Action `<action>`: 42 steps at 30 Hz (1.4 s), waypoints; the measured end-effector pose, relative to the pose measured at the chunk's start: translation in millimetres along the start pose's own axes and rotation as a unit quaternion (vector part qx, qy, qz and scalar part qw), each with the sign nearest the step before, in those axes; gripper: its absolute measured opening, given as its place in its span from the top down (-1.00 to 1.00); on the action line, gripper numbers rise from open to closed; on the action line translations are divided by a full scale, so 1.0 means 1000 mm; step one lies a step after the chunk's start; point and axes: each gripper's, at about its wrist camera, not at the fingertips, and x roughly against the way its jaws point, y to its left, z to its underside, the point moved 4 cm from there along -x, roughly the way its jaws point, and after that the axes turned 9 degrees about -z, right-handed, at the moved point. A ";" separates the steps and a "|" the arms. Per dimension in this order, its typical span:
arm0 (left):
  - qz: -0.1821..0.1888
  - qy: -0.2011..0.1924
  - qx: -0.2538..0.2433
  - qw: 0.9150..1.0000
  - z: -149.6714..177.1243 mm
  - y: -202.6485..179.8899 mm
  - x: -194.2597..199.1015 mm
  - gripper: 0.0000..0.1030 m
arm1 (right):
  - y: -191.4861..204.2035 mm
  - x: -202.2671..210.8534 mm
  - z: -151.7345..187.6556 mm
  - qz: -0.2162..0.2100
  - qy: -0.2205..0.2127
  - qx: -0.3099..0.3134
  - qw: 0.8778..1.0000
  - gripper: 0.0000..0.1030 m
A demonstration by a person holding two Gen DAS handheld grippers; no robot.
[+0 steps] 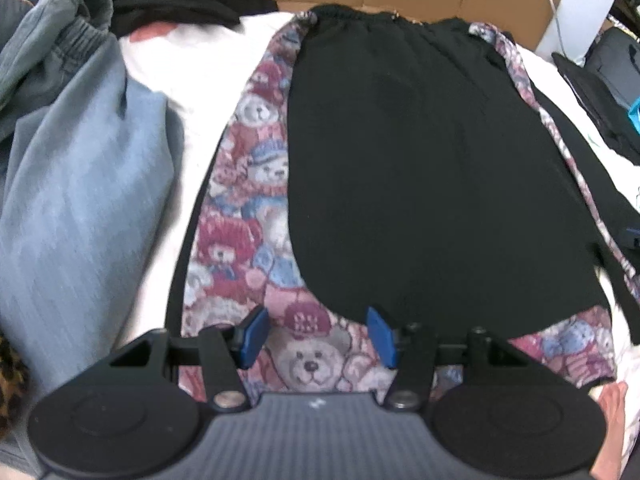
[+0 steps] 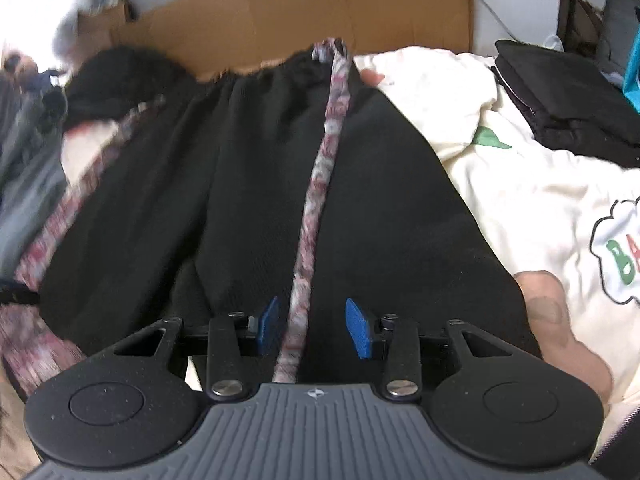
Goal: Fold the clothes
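A garment with a teddy-bear print lies flat, its black side folded over the middle. My left gripper hovers open over the near printed hem, with a bear's face below its blue pads. In the right wrist view the same garment shows mostly black, with a narrow printed strip running from the far edge towards me. My right gripper stands open with that strip between its blue pads; the pads do not press on it.
A blue-grey garment and white cloth lie to the left. A cardboard box stands behind. On the right lie a cream sweatshirt with green letters and folded black items. A hand is beside the right gripper.
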 end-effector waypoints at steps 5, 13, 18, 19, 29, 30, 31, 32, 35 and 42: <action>-0.002 0.006 -0.006 1.000 0.010 -0.001 -0.002 -0.14 | -0.012 0.000 0.001 0.028 0.016 -0.004 0.999 0.80; -0.002 0.010 -0.005 1.000 0.014 -0.001 -0.006 -0.19 | -0.012 0.008 -0.002 -0.007 -0.005 -0.025 1.000 0.78; -0.004 0.012 -0.011 1.000 0.015 -0.004 -0.005 -0.21 | -0.001 0.009 0.002 -0.024 0.012 -0.018 0.999 0.21; -0.005 0.012 -0.010 1.000 0.015 -0.004 -0.005 -0.21 | -0.001 0.009 0.003 -0.025 0.017 -0.018 0.999 0.21; -0.011 0.014 -0.006 1.000 0.021 -0.006 -0.003 -0.21 | -0.003 -0.003 0.013 -0.021 0.066 -0.009 0.998 0.68; -0.011 0.014 -0.006 1.000 0.021 -0.006 -0.003 -0.21 | -0.003 -0.002 0.013 -0.019 0.067 -0.007 0.998 0.80; -0.012 0.013 -0.007 1.000 0.020 -0.006 -0.003 -0.21 | -0.004 -0.001 0.012 -0.015 0.065 -0.007 0.998 0.89; -0.011 0.013 -0.007 1.000 0.020 -0.006 -0.003 -0.21 | -0.007 0.002 0.010 -0.010 0.061 -0.010 0.998 0.90; -0.010 0.011 -0.009 1.000 0.020 -0.005 -0.003 -0.21 | -0.027 0.016 -0.001 0.017 0.031 -0.032 0.999 0.90; -0.016 0.009 -0.014 1.000 0.019 0.004 -0.002 -0.21 | -0.097 0.058 -0.014 0.091 -0.016 -0.081 0.992 0.91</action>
